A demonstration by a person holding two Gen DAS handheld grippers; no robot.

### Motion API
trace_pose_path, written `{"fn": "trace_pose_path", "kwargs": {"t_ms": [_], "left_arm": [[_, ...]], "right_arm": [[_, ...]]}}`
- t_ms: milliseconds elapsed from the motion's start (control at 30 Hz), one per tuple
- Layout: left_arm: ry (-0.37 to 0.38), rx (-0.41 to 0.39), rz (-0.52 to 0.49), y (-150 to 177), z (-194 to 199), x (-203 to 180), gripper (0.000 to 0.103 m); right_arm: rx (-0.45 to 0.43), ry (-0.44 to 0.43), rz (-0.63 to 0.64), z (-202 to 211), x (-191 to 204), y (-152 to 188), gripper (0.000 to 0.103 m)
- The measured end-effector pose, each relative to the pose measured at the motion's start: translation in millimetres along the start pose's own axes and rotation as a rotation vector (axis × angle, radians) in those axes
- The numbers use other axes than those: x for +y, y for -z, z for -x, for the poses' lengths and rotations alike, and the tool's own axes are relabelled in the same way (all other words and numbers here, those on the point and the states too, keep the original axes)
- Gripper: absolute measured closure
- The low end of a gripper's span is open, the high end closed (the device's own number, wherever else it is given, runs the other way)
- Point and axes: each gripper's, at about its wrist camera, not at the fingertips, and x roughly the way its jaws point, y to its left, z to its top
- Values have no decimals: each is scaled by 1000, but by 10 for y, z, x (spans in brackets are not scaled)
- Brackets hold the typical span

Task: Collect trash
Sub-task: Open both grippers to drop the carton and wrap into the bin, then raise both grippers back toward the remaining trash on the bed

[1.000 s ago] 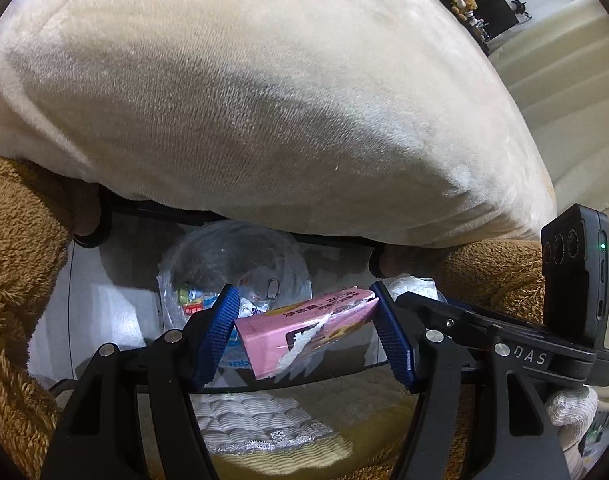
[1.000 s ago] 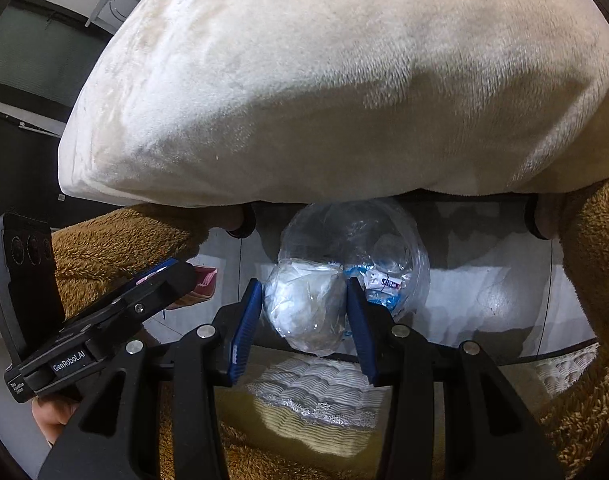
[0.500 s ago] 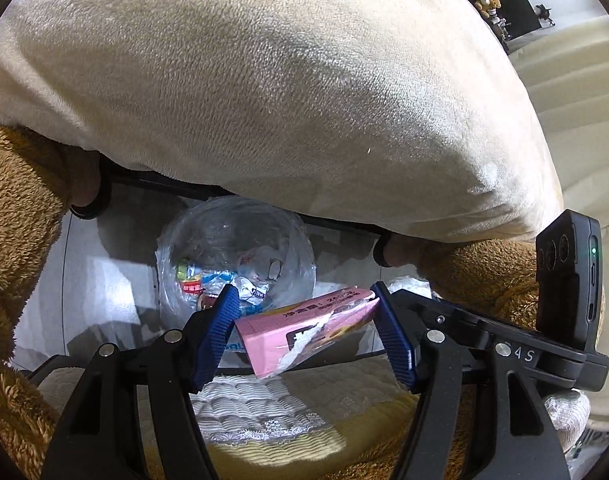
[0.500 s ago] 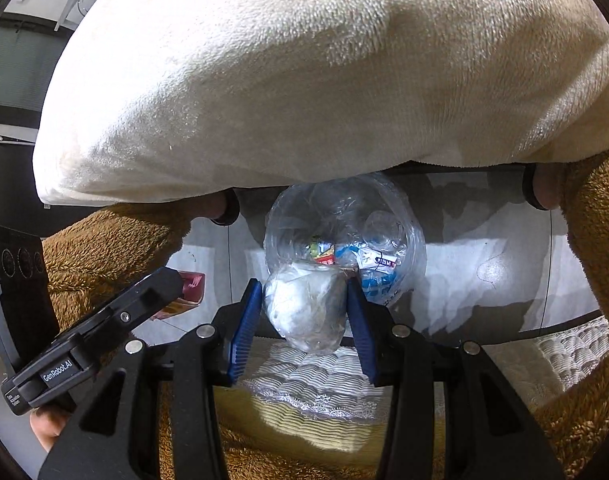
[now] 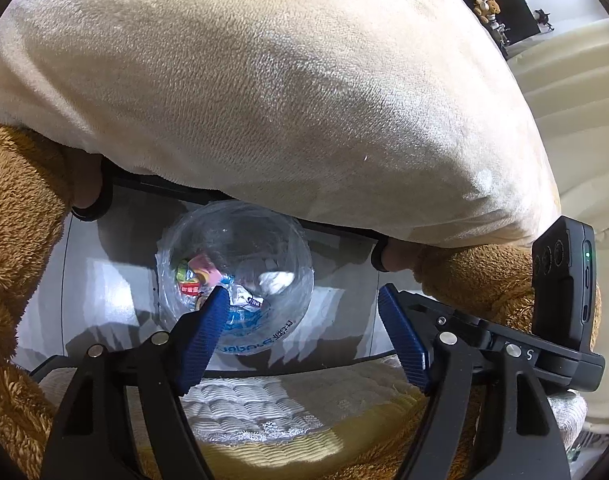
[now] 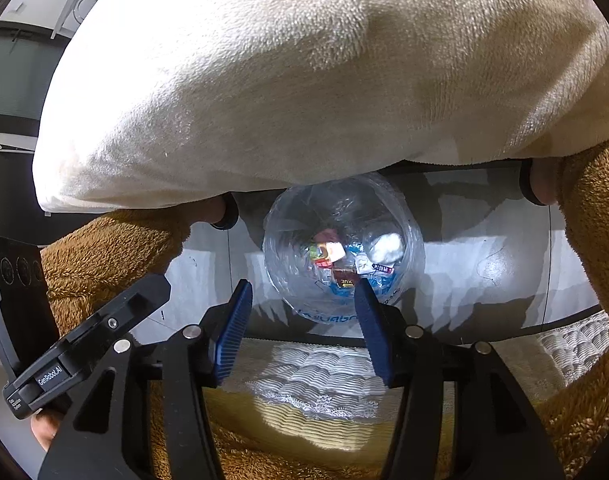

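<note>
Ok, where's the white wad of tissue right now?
The white tissue wad lies inside the clear trash bag on the floor, on the right in the right wrist view, beside the colourful wrappers, just below the cream cushion.

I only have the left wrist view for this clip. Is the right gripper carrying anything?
Observer: No. In the right wrist view the right gripper has nothing between its pads, and its jaws are opening.
Operator: Is it lined up with the bag?
Observer: Yes. From its own camera the clear trash bag shows just beyond the fingertips, open mouth towards them, with a white wad lying inside among the wrappers.
</note>
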Motion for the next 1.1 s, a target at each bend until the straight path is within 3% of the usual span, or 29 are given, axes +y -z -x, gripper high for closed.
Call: {"fn": "trace_pose_path", "kwargs": {"t_ms": [233, 400, 767, 1100], "left_arm": [[19, -34, -23, 13, 100, -52, 28], [63, -119, -81, 67, 290, -143, 28], [149, -295, -173, -2, 746, -267, 28], [143, -430, -290, -348, 1190, -469, 28]], "right_arm": [[-37, 13, 39, 100, 40, 41, 50], [-98, -5, 101, 259, 102, 117, 50], [-360, -66, 202, 860, 221, 163, 50], [-563, -10, 389, 1444, 508, -194, 50]]}}
